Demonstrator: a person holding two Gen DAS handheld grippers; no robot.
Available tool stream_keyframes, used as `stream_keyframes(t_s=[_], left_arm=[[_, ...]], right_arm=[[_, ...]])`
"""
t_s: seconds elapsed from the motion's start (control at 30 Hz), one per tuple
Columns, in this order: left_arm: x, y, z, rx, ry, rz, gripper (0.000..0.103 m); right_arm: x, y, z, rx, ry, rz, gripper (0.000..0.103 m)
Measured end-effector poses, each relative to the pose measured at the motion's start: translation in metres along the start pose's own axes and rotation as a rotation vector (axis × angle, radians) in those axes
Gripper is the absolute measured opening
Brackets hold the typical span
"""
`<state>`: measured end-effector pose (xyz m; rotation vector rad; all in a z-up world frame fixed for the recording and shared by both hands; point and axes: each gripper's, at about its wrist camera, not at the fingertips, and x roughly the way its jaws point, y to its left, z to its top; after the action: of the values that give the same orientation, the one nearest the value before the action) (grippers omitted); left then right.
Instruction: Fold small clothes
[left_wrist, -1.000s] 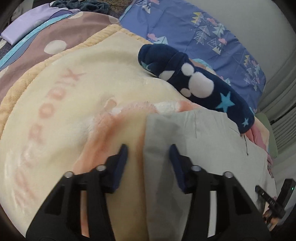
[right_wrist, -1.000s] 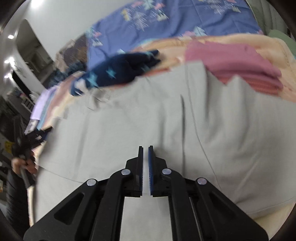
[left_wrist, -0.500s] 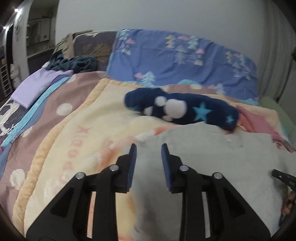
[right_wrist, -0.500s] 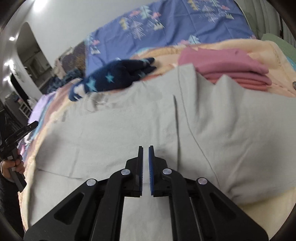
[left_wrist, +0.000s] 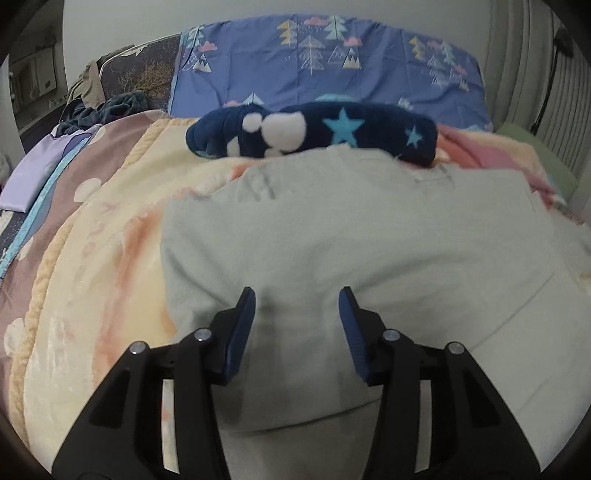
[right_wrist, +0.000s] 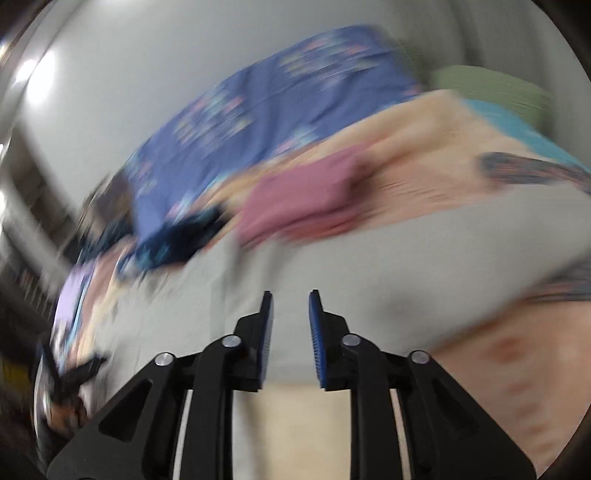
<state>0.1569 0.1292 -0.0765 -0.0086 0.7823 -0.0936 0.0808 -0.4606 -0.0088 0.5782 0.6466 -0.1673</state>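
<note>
Left tool (left_wrist: 297, 300): jaws spread wide, holding nothing; both blue pads hang over the near part of the grey garment, and whether they touch it cannot be told.
Right tool (right_wrist: 291, 303): jaws parted by a moderate gap, nothing between them; it sits over the near edge of the same grey cloth. This view is heavily blurred.
Grey garment (left_wrist: 369, 236): spread out on the blanket, filling the middle and right of the left wrist view; a raised fold runs across it just beyond the left tool, and its left edge lies on the cream fleece. In the right wrist view it shows as a grey band (right_wrist: 369, 273) beyond the fingertips.
Blanket (left_wrist: 92, 280): cream and peach fleece under the garment, covering the bed.
Pink folded clothes (right_wrist: 306, 199): a stack just past the far edge of the grey garment, right of the navy piece.
Navy fleece piece (left_wrist: 314, 131): dark blue with stars and white blobs, lying across the far edge of the grey garment, touching it.
Blue tree-print bedding (left_wrist: 332, 62): behind the navy piece, against the wall.
</note>
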Motion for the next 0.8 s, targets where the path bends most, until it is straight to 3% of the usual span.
stream_keyframes(t_s=[0.03,0.13,0.2,0.3,0.33,0.43,0.53,0.57,0.6,0.63,0.67,0.73,0.8], left_arm=[[-0.005,-0.002,0.005,-0.012,-0.050,0.003,0.061],[-0.007,-0.015,0.014,0.022,-0.103,0.090,0.064],[0.005,-0.023,0.014,0.048,-0.063,0.068,0.064],[0.042,-0.034,-0.001,0.092,0.071,0.036,0.064],[0.044,-0.034,-0.002,0.089,0.065,0.040,0.064],[0.041,-0.037,-0.003,0.102,0.056,0.054,0.064],[0.041,-0.037,-0.004,0.103,0.057,0.056,0.064],[0.041,-0.036,-0.004,0.100,0.057,0.053,0.064],[0.041,-0.036,-0.004,0.096,0.056,0.049,0.064],[0.041,-0.034,-0.005,0.090,0.056,0.042,0.064],[0.041,-0.033,-0.005,0.083,0.056,0.036,0.064],[0.041,-0.031,-0.004,0.073,0.057,0.025,0.064],[0.040,-0.031,-0.004,0.068,0.057,0.020,0.064]], right_arm=[[-0.012,-0.032,0.012,0.109,-0.041,-0.059,0.025],[-0.042,-0.124,0.028,0.434,-0.137,-0.121,0.035],[-0.046,-0.155,0.030,0.502,-0.140,-0.128,0.040],[-0.038,-0.176,0.028,0.554,-0.124,-0.123,0.041],[-0.031,-0.181,0.027,0.574,-0.105,-0.111,0.041],[-0.024,-0.185,0.026,0.602,-0.123,-0.078,0.041],[-0.015,-0.182,0.043,0.580,-0.146,-0.117,0.042],[-0.012,-0.179,0.046,0.576,-0.155,-0.144,0.036],[-0.008,-0.181,0.051,0.575,-0.156,-0.153,0.010],[-0.006,-0.179,0.055,0.579,-0.153,-0.152,0.002],[-0.007,-0.176,0.057,0.589,-0.169,-0.143,0.002],[-0.012,-0.147,0.061,0.556,-0.202,-0.066,0.002],[-0.010,-0.086,0.064,0.436,-0.179,0.080,0.002]])
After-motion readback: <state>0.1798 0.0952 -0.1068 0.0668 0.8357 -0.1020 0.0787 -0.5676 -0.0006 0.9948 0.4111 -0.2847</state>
